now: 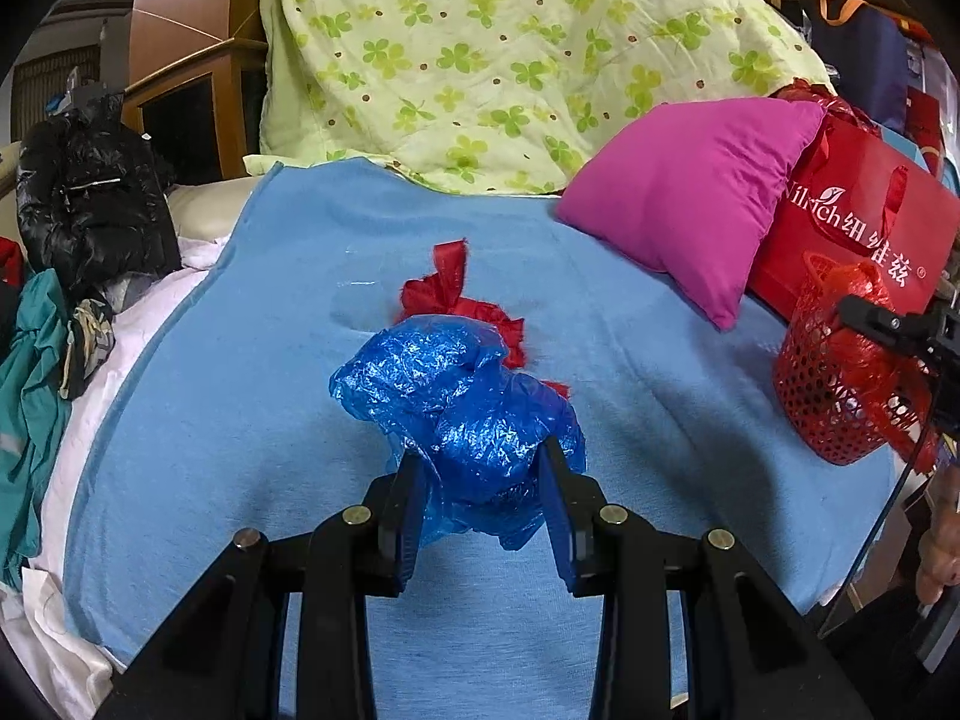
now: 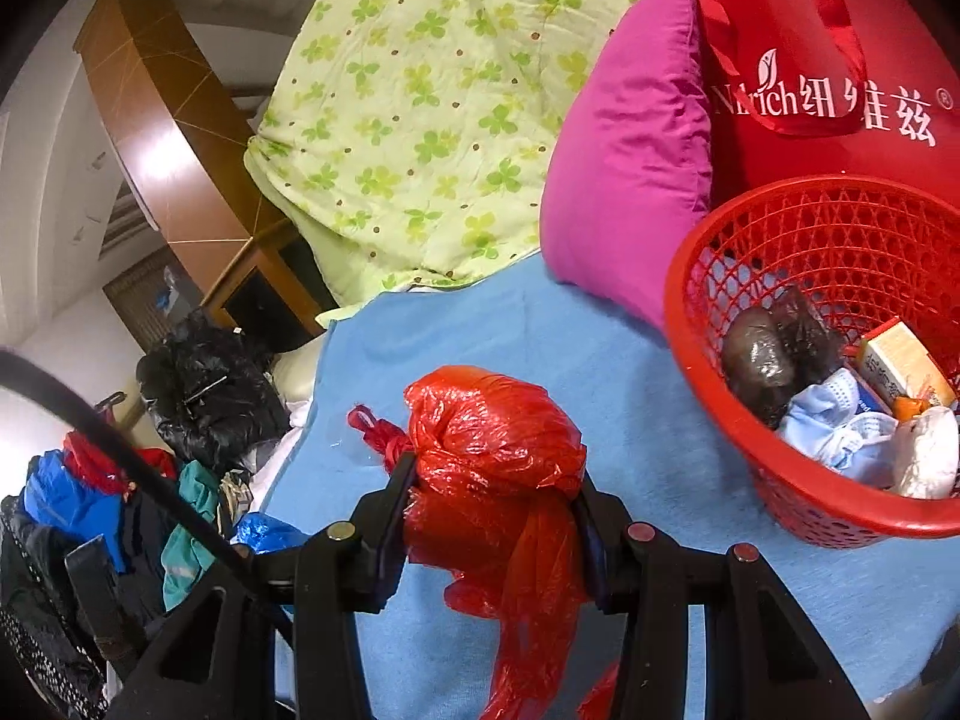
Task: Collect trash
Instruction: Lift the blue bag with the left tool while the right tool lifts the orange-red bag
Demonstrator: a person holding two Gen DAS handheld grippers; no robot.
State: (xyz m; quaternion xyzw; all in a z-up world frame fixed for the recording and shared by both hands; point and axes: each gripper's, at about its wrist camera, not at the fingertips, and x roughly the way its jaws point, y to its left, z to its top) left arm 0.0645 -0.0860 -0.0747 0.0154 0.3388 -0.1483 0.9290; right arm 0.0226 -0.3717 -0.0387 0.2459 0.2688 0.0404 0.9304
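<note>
My left gripper (image 1: 480,456) is shut on a crumpled blue plastic bag (image 1: 456,396), held above the blue blanket (image 1: 240,396). Behind that bag a red scrap (image 1: 447,291) lies on the blanket. My right gripper (image 2: 495,480) is shut on a crumpled red plastic bag (image 2: 498,450), whose tail hangs down between the fingers. The red mesh basket (image 2: 714,276) stands to the right, close by, holding a dark bag, a blue face mask, a small box and white wrappers. In the left wrist view the basket (image 1: 840,396) sits at the far right with the right gripper and its red bag (image 1: 858,294) in front of it.
A magenta pillow (image 1: 684,204) and a red paper shopping bag (image 1: 852,222) lean behind the basket. A green clover quilt (image 1: 510,60) is piled at the back. A black jacket (image 1: 90,198) and heaped clothes (image 2: 90,510) lie on the left. A hand (image 1: 942,540) shows at the right edge.
</note>
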